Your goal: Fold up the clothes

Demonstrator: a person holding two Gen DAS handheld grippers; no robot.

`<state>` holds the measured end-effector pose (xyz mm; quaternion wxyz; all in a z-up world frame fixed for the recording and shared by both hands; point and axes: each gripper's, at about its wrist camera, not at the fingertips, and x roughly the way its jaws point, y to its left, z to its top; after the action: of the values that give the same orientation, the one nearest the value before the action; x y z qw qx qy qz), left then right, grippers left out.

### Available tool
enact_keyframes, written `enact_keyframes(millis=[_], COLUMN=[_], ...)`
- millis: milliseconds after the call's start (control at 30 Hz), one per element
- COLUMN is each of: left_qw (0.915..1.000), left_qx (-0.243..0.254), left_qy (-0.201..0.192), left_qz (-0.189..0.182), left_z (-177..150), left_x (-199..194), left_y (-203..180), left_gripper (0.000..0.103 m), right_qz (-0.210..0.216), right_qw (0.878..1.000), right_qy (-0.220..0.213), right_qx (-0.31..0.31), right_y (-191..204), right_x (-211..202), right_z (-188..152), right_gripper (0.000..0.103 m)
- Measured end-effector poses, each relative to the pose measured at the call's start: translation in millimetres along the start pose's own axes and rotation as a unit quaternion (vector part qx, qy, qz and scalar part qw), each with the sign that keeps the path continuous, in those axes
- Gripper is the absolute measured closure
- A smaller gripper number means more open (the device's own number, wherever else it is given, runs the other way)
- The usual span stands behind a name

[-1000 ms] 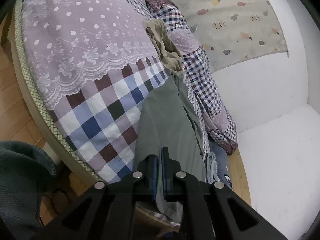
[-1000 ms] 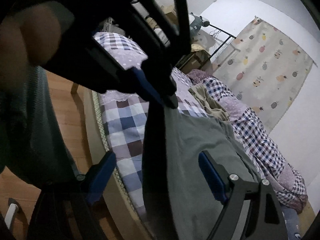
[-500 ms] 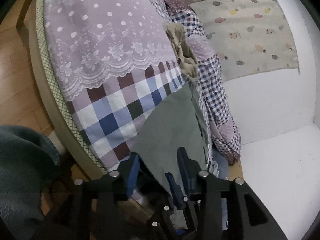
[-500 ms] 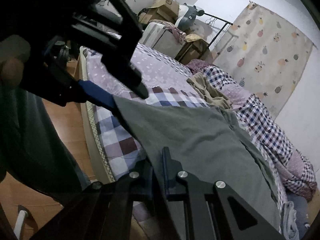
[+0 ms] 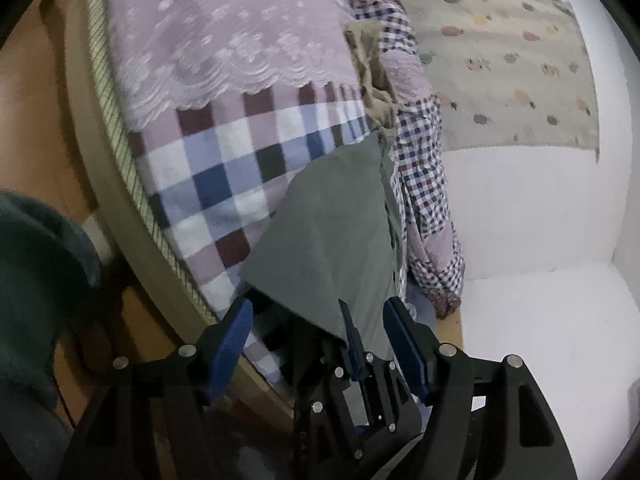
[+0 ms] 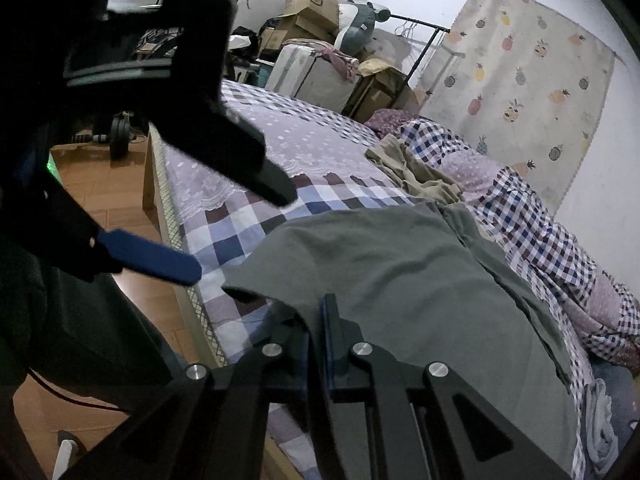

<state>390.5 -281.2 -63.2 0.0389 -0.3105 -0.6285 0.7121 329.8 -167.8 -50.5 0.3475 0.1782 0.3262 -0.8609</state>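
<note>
A grey-green garment [image 5: 332,220] [image 6: 400,272] lies spread on the bed, its near edge lifted off the bed's rim. My right gripper [image 6: 325,320] is shut on that near edge; in the left wrist view its blue pads [image 5: 353,340] pinch the cloth. My left gripper [image 5: 320,324] has its jaws opening, one finger on each side of the right gripper and the cloth's corner, its pads not touching the cloth. In the right wrist view the left gripper [image 6: 242,234] hangs at the upper left, above the garment's corner.
The bed [image 6: 280,136] has a lilac lace and checked cover. A khaki garment [image 6: 416,172] and a bunched checked quilt [image 6: 532,216] lie beyond. Boxes [image 6: 308,4] stand behind the bed; a pineapple curtain [image 6: 532,80] hangs at right. Wooden floor [image 6: 100,184] and a person's dark sleeve [image 5: 36,280] are at left.
The left gripper, shut on the garment's edge a second ago, has let go and spread its jaws. The right gripper, open then, has closed on the same edge.
</note>
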Motion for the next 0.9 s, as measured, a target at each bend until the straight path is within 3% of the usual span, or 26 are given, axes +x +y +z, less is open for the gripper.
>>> enact_keyframes(millis=[333,667,900], left_qw=[0.9978,0.9954,0.9931], left_qx=[-0.052,-0.073,-0.07], left_qy=[0.02,-0.013,-0.039], left_qz=[-0.036,-0.061,-0.085], left_z=[-1,4,3], left_x=[30,48,38], left_y=[18,26,23], left_gripper=[0.03,0.03,0.031], right_qz=[0.015,0.019,0.018], right_qw=[1.0,1.0,0.999], right_qy=[-0.003,-0.004,-0.007], right_qx=[0.016,0.023,0.03], right_y=[-2,-4,-4], right_x=[-2,-4,-7], right_z=[2,0,-1], right_gripper=[0.099,0.099,0.099])
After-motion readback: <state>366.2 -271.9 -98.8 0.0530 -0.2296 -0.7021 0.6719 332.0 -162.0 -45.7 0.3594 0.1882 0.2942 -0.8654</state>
